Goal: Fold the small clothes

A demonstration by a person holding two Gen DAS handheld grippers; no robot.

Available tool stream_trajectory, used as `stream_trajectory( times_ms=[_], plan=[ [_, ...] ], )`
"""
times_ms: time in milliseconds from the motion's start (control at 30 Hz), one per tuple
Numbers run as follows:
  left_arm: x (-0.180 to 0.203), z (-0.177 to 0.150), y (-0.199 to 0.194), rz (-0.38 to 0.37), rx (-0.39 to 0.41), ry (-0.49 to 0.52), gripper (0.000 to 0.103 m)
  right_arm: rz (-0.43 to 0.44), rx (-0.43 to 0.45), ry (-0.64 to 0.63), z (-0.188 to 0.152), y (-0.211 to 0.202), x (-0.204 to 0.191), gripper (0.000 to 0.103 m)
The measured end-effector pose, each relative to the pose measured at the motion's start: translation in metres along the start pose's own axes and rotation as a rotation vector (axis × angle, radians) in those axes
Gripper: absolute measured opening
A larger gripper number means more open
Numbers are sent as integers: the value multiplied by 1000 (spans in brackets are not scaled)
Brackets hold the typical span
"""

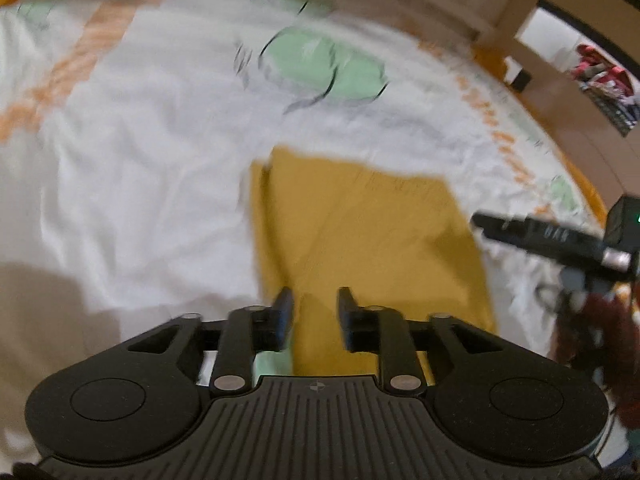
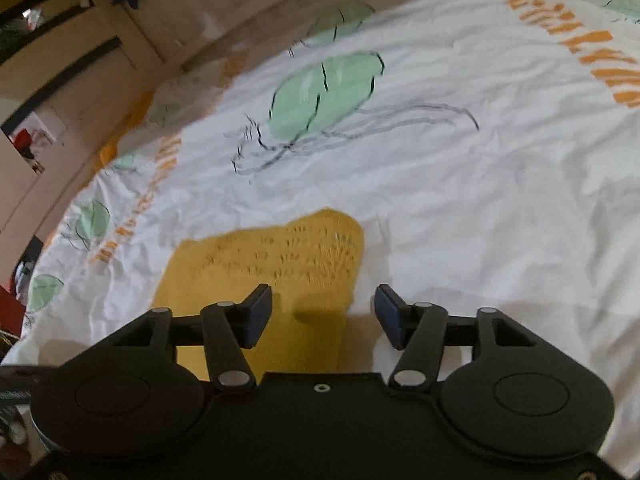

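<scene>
Mustard-yellow knit garment [image 2: 276, 276], small, lying flat on a white bedsheet [image 2: 460, 184] printed with green leaves and orange lettering; spread out, probably to ready a fold. Left gripper [image 1: 312, 316]: fingers parted, nothing between them, hovering above the garment's near end. Right gripper [image 2: 322, 316]: fingers spread wide, empty, poised at the garment's right edge, likely to take hold of it. Garment type cannot be told; near portions hidden behind both grippers. Left view blurred. Wooden furniture [image 2: 80, 60] beyond the bed, indistinct

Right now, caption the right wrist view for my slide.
Open right tongs hover above a mustard-yellow garment lying on a white printed bedspread.
</scene>
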State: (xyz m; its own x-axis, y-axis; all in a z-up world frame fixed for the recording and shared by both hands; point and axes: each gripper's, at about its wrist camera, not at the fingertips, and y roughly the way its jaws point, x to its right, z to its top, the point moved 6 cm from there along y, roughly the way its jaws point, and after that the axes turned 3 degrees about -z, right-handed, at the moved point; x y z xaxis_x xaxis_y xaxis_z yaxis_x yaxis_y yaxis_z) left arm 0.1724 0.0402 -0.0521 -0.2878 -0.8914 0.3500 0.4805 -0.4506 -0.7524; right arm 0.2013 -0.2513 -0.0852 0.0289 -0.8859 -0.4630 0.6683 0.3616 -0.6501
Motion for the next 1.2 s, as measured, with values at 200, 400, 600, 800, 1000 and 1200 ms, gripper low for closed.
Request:
stream_trajectory(
  times_ms=[200, 400, 600, 800, 1000, 1200],
  plan=[
    [5, 41, 33, -49, 24, -45, 46, 8, 43, -32, 3, -9, -3, 69],
    [-20, 58, 82, -85, -18, -186, 47, 1, 59, -66, 3, -8, -5, 70],
    [-35, 62, 103, -83, -34, -238, 47, 9, 55, -89, 1, -6, -8, 70],
    [-44, 65, 109, -152, -17, -319, 35, 14, 50, -114, -2, -5, -13, 70],
    [-43, 53, 82, -103, 81, -229, 4, -2, 63, -162, -4, -7, -20, 70],
    [-65, 39, 80, -8, 66, -231, 3, -8, 91, -248, 3, -7, -38, 70]
  ],
)
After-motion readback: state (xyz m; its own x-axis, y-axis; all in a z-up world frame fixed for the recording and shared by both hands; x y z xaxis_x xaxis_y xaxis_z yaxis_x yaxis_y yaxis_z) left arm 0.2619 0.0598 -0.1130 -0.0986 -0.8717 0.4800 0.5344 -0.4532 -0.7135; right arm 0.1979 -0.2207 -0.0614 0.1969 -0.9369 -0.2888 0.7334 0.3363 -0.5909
